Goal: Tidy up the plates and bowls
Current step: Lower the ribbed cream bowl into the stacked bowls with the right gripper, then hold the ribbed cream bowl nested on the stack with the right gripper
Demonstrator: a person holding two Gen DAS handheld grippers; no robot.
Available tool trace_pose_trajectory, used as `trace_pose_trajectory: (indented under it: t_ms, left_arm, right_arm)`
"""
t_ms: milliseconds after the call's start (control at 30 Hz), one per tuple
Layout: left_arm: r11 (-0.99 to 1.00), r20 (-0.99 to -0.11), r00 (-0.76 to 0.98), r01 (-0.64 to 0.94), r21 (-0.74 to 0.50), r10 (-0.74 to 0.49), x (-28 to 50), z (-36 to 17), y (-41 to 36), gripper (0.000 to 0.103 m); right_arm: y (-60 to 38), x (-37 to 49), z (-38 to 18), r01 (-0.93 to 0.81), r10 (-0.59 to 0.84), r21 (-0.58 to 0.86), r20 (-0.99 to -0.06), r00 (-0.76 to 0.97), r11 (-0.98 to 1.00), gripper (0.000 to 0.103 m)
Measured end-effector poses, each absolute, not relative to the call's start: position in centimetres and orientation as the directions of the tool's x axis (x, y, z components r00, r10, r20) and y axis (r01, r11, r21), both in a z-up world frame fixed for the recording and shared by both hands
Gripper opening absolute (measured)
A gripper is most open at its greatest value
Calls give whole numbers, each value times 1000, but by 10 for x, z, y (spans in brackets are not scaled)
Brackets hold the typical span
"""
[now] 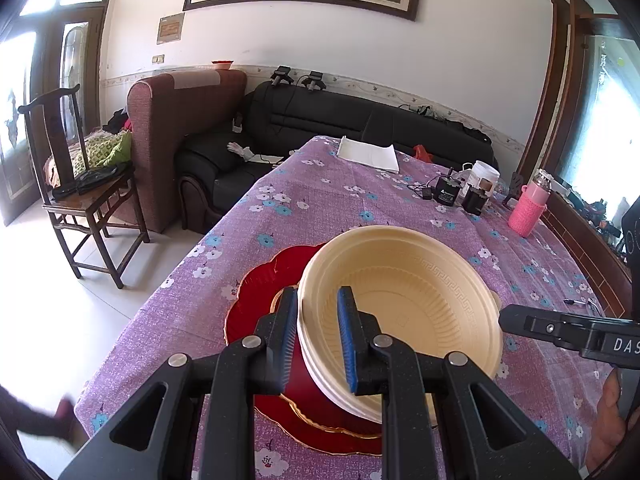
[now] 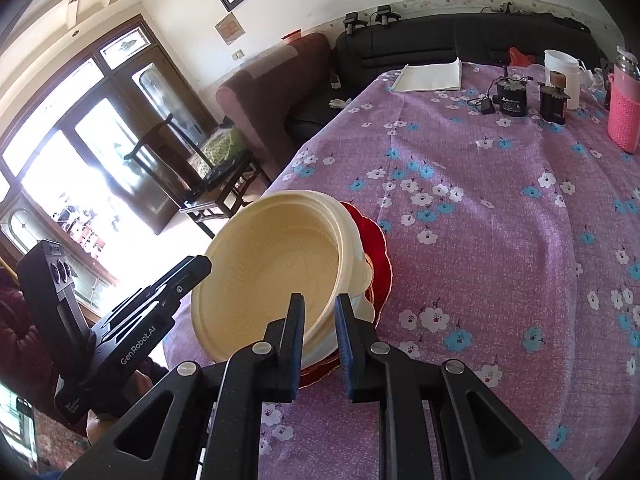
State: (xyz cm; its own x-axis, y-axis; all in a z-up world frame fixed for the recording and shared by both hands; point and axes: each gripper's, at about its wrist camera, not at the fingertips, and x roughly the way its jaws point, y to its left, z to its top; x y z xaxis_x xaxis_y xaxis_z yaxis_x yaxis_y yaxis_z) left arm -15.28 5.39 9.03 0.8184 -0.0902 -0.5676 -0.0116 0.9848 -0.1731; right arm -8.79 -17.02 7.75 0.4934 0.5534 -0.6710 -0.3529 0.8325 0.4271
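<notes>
The left gripper [image 1: 318,340] sits nearest its camera, its blue-padded fingers [image 1: 347,344] closed down on the near wall of the cream bowls [image 1: 408,304], one finger inside the rim and one outside. On the opposite side, the right gripper [image 2: 320,344] pinches the same stack at its rim in the same way, one finger inside and one out. Both pairs of fingers stand narrowly apart with the bowl wall between them. The bowls are nested, several rims showing at the side, and the stack is tilted in both views. Beneath it lies a red plate [image 1: 256,300] with a scalloped, gold-edged rim, resting near the front edge of the counter [image 1: 320,208], which wears a purple cloth with blue and white flowers. Farther back stand a pink-sleeved bottle [image 1: 527,210], two dark cylindrical devices [image 1: 448,192] with a cable, a white tub [image 1: 484,176] and a folded white paper [image 1: 368,154]. Beyond are a black sofa [image 1: 340,120], a maroon armchair [image 1: 176,120] and a wooden chair [image 1: 76,184].
</notes>
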Motion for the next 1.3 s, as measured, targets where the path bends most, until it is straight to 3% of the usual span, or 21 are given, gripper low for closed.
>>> trace_pose_trajectory:
  t_ms: [300, 500, 900, 1300]
  left_arm:
    - [978, -555, 825, -19, -209, -103, -157, 97, 67, 26]
    - [963, -577, 811, -70, -260, -97, -155, 92, 99, 30]
    - [938, -666, 731, -108, -329, -149, -131, 51, 123, 30]
    - [943, -694, 704, -111, -314, -148, -113, 31, 121, 30]
  right_arm:
    - [-196, -90, 84, -319, 567, 470, -630, 531, 823, 18]
    - [-216, -80, 60, -244, 551, 504, -655, 516, 828, 18]
    - [-205, -67, 15, -215, 565, 528, -700, 437, 821, 18]
    - [-200, -65, 15, -229, 561, 517, -696, 448, 824, 18]
